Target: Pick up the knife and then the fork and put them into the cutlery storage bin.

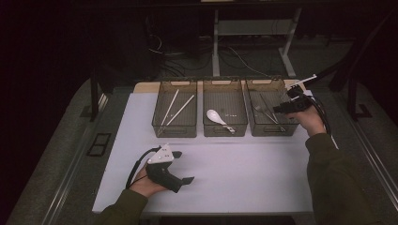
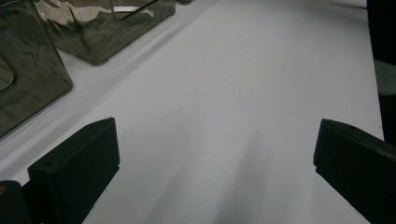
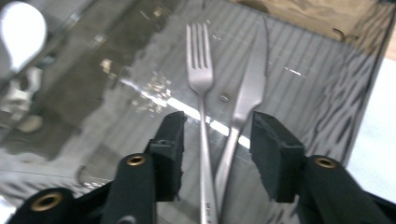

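The right gripper [image 3: 217, 140] hangs over the rightmost bin [image 1: 296, 129], jaws parted around fork [image 3: 201, 84] and knife [image 3: 250, 88], gripping neither. Lift straight up so neither pad drags the cutlery. The left gripper [image 2: 215, 154] rests wide open, empty, on the near-left table [image 2: 243, 70].

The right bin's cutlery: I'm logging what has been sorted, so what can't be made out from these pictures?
- Fork and knife, right gripper view: handle ends cut off by the bottom edge, between the right gripper's fingers.
- High view: cutlery in the right bin too small and dim to identify.
- White spoon, right gripper view: blurred, cut off by the left edge.
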A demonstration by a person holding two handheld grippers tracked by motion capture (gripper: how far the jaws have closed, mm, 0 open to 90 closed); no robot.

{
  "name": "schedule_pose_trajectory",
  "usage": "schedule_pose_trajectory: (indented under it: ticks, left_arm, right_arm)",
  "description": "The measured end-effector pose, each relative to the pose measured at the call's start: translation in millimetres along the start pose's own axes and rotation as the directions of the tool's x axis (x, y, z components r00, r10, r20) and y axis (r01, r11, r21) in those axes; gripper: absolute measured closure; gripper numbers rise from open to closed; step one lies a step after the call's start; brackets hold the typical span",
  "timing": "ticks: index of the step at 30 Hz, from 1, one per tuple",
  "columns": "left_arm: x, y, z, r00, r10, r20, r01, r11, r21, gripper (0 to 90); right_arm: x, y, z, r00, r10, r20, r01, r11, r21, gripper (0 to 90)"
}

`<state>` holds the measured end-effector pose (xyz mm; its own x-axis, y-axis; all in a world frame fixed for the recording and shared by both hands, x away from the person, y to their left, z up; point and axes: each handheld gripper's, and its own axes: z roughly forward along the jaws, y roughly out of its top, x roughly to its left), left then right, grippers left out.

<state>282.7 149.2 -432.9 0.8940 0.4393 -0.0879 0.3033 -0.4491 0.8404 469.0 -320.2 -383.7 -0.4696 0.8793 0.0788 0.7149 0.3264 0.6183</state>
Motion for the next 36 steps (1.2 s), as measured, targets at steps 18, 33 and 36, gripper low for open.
schedule_pose_trajectory:
  ticks: [18,33,36]
  left_arm:
    - [0.2,0.8,-0.8,1.0,0.001,-0.009,-0.001,1.0,-0.003,0.0]
    - [4.4,-1.6,-0.6,0.9997,-0.023,-0.001,0.023,0.9997,0.002,0.0]
    - [5.4,-1.7,-0.9,0.9996,-0.029,-0.002,0.029,0.9996,-0.006,0.0]
  right_arm:
    - [2.1,-18.5,-30.7,0.9903,0.031,-0.136,-0.055,0.982,-0.178,37.8]
    - [28.3,-46.1,-55.9,0.98,-0.058,-0.19,0.001,0.958,-0.286,31.9]
    - [37.1,-52.1,-58.5,0.9788,-0.083,-0.187,0.024,0.955,-0.296,29.9]
